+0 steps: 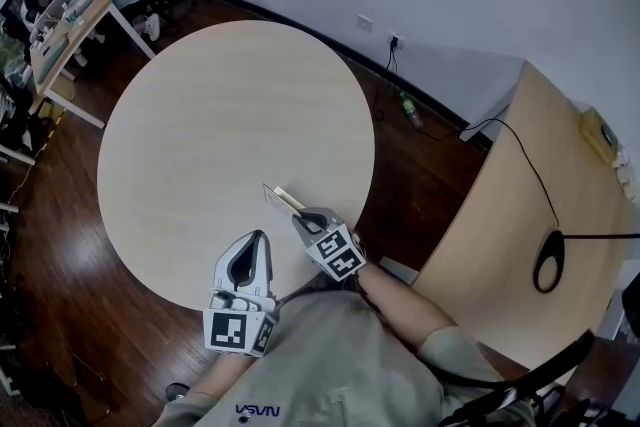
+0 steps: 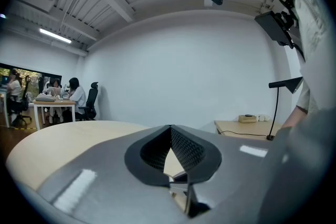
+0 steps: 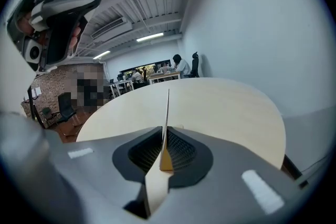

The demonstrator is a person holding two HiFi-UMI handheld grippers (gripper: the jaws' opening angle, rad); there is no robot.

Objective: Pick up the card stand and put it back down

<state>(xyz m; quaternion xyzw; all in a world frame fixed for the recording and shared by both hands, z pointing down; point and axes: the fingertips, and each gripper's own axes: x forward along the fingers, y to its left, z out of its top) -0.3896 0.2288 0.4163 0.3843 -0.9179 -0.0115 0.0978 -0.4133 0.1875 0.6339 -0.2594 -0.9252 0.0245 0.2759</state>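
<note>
The card stand is a thin pale card with a tan wooden base, near the front right edge of the round light-wood table. My right gripper reaches it from the near side. In the right gripper view the card stand rises edge-on between the jaws, and my right gripper is shut on its lower part. My left gripper hovers over the table's front edge, left of the right one. Its jaws meet at the tip in the left gripper view, with nothing between them.
A second wooden table stands to the right, carrying a black lamp base and a cable. A desk with seated people is at the far left. Dark wood floor surrounds the round table, with a bottle by the wall.
</note>
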